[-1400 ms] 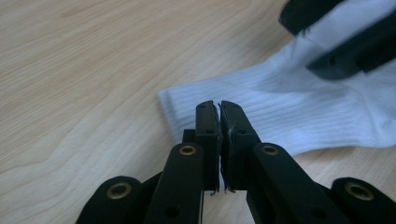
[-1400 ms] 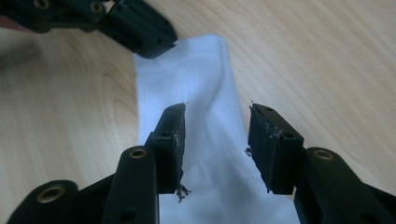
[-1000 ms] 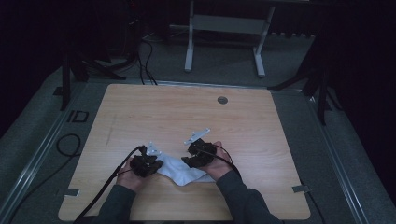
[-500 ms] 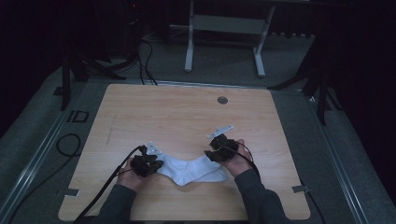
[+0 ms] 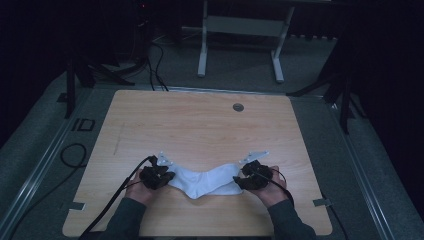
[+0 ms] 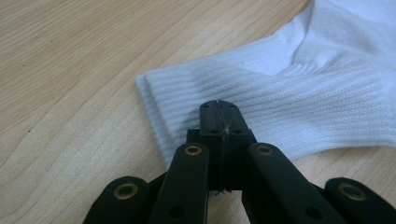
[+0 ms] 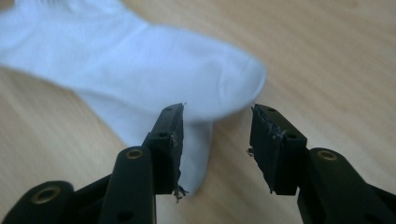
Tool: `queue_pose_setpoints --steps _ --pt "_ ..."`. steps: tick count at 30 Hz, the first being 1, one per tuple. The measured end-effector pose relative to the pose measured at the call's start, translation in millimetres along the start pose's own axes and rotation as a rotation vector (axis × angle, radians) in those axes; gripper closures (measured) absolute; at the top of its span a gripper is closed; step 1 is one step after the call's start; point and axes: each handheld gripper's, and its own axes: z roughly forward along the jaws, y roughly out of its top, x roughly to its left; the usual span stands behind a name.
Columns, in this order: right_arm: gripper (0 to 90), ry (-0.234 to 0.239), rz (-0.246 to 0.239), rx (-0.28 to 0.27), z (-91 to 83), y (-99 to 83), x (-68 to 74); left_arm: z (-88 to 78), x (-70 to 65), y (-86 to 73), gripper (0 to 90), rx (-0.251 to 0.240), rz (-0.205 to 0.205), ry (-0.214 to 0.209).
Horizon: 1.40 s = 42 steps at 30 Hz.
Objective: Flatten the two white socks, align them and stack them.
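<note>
Stretching the white sock (image 5: 207,181) flat along the desk's (image 5: 200,120) near edge: left gripper (image 6: 218,105) fingers clamped on its cuff, right gripper (image 7: 217,122) has slid outward, fingers just opening, apart at the toe—probably releasing.

High view overhead facing forward, claw views close, sharing sock (image 5: 207,180)
</note>
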Motion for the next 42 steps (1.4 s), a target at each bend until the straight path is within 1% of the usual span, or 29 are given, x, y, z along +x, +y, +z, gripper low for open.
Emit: queue_pose_setpoints --steps 1,4,6,9,11,12,15,17,18,20,22,23,27,29,32,37,38,40,42 --pt "52.8 0.005 0.002 0.005 1.5 -2.9 1.6 0.1 -0.1 0.0 89.8 -0.001 0.000 0.000" --pt "52.5 0.023 -0.018 0.036 11.3 -8.0 6.0 0.0 -0.1 0.0 89.8 0.000 0.001 0.001" --pt "53.7 0.020 -0.027 0.048 17.8 -8.4 7.4 0.0 0.0 0.1 89.8 0.001 0.000 0.000" --pt "57.5 -0.001 -0.024 0.053 24.5 -7.2 5.1 0.0 0.0 0.1 89.8 0.000 0.001 0.000" --pt "62.6 0.000 -0.016 0.056 26.9 -7.0 2.0 -0.1 -0.1 0.0 89.8 0.000 0.002 0.001" --pt "68.6 -0.004 -0.013 0.056 27.3 -7.2 0.6 -0.1 -0.2 0.0 89.8 0.000 0.002 0.001" --pt "77.2 -0.012 -0.006 0.047 27.1 -8.0 -5.1 -0.1 -0.6 0.2 89.8 0.002 0.004 0.004" --pt "84.5 -0.018 0.010 0.045 26.5 -8.3 -10.1 -0.1 -0.7 0.4 89.8 0.002 0.005 0.005" --pt "85.5 -0.025 0.018 0.046 26.4 -8.5 -13.0 0.0 -0.6 0.5 89.8 0.002 0.007 0.006" --pt "86.5 -0.021 0.039 0.045 26.0 -9.1 -18.6 0.3 -1.1 0.7 89.8 0.000 0.005 0.006" --pt "86.7 -0.022 0.045 0.044 26.2 -9.4 -20.9 1.0 -1.8 1.1 89.8 -0.004 0.003 0.005" --pt "87.0 -0.029 0.059 0.046 26.7 -9.9 -24.8 1.1 -2.3 1.4 89.8 -0.003 0.002 0.005" --pt "85.9 -0.042 0.091 0.041 27.6 -10.3 -32.9 2.4 -4.8 3.0 89.8 -0.005 0.014 -0.001" --pt "79.5 -0.038 0.098 0.036 27.7 -9.9 -36.4 2.9 -6.3 4.0 89.8 -0.001 0.015 0.005" --pt "72.0 -0.050 0.100 0.021 22.7 -7.1 -40.6 2.9 -5.7 4.1 89.8 -0.001 0.015 0.002" --pt "65.1 -0.071 0.120 -0.049 6.0 8.1 -48.0 2.9 -6.0 4.0 89.8 -0.001 0.012 0.003" --pt "63.8 -0.070 0.125 -0.066 2.9 12.0 -48.7 2.9 -5.9 4.1 89.8 -0.001 0.014 0.003" --pt "62.3 -0.063 0.120 -0.093 -1.0 20.2 -48.3 2.8 -5.8 4.1 89.8 0.002 0.016 0.003" --pt "61.0 -0.054 0.110 -0.102 -0.4 28.2 -45.7 2.9 -5.7 4.2 89.8 0.001 0.017 0.004"
